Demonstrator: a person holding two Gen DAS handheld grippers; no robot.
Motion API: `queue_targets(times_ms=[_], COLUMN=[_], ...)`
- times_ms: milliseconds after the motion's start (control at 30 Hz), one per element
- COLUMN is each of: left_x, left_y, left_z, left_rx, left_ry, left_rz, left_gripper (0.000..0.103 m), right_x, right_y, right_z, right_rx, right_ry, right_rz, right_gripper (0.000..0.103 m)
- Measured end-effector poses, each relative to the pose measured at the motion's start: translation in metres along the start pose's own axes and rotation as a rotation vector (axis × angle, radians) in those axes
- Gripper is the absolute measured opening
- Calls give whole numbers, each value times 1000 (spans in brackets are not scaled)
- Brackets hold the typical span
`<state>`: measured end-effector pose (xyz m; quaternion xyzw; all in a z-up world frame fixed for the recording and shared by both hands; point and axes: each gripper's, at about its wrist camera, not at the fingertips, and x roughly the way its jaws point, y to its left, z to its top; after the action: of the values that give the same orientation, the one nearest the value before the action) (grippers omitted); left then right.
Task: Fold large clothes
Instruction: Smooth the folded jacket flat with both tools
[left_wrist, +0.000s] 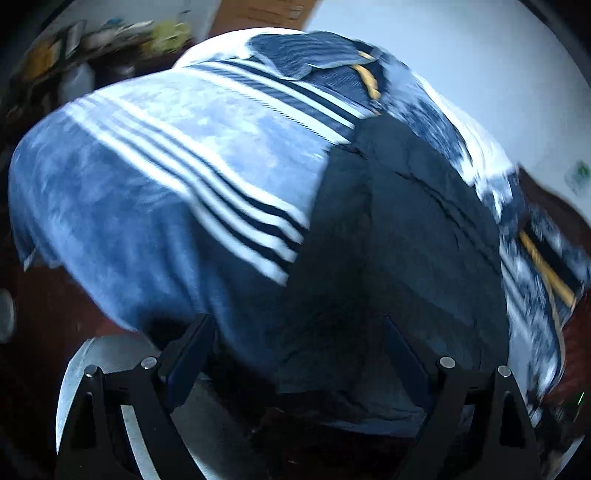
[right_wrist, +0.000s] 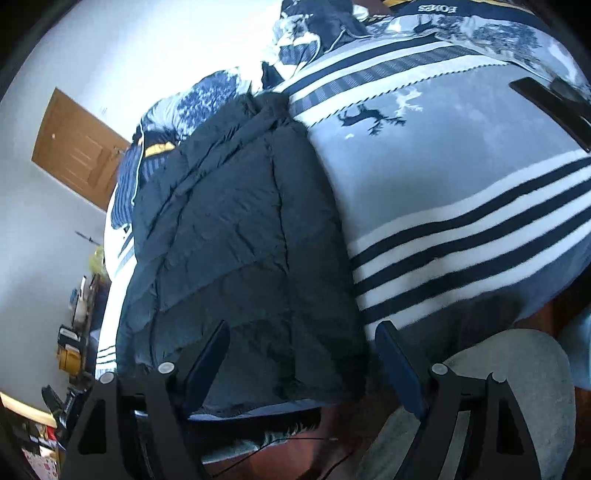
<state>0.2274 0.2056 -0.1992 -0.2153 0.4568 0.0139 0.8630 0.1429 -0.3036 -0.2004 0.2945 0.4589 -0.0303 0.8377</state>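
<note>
A dark quilted jacket (left_wrist: 399, 240) lies folded into a long strip on a bed, over a blue blanket (left_wrist: 147, 184) with white and black stripes. In the left wrist view my left gripper (left_wrist: 297, 334) hangs open over the jacket's near end, with blurred cloth between its wide jaws and no pad pressing on it. From the right wrist the jacket (right_wrist: 240, 240) runs away from me toward the pillows. My right gripper (right_wrist: 303, 341) stands open above the jacket's near right corner and hem. Neither gripper holds anything.
The blanket (right_wrist: 443, 166) fills the bed to the right of the jacket, with a flat dark object (right_wrist: 554, 107) on it. Patterned pillows (right_wrist: 207, 96) lie at the far end. A wooden door (right_wrist: 77, 155) and cluttered shelves (right_wrist: 74, 332) line the wall. Reddish floor (right_wrist: 295, 458) shows below the bed's edge.
</note>
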Motion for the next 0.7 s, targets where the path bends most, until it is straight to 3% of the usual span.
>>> queue_targets(times_ms=[100,167,333,433,500,533,600,633,667,700], left_x=[18,36,75,86,82,80,74,70,66,60], left_y=[-32,-44,-34,-26,-32,-34,-37,-38,-40,-44], left_z=[-4,-4,2,-1,-4,-6,-9,-10,-10,-12], left_rx=[141,183,108,48,67,75,82,82,88,112], left_ry=[46,91,214,251,229,222,208,202,192,176], left_rz=[34,49,81,109,134,142,152,137,119,120], left_gripper=[91,91,91,90,76,72,45,36,15,10], right_x=[15,29,59,74,79,79,76,71,67,60], right_y=[5,3,-3,6,15,16,17,18,18,20], right_z=[7,13,20,12,6,4,0,-1,-2,-3], right_rx=[-61,-66,-60,-119,-176,-186,-193,-191,-191,-195], right_ry=[31,63,170,233,249,253,248,240,233,215], right_rz=[-56,-68,-71,-91,-124,-127,-113,-91,-77,-62], right_gripper=[82,76,71,57,41,38,15,12,7,6])
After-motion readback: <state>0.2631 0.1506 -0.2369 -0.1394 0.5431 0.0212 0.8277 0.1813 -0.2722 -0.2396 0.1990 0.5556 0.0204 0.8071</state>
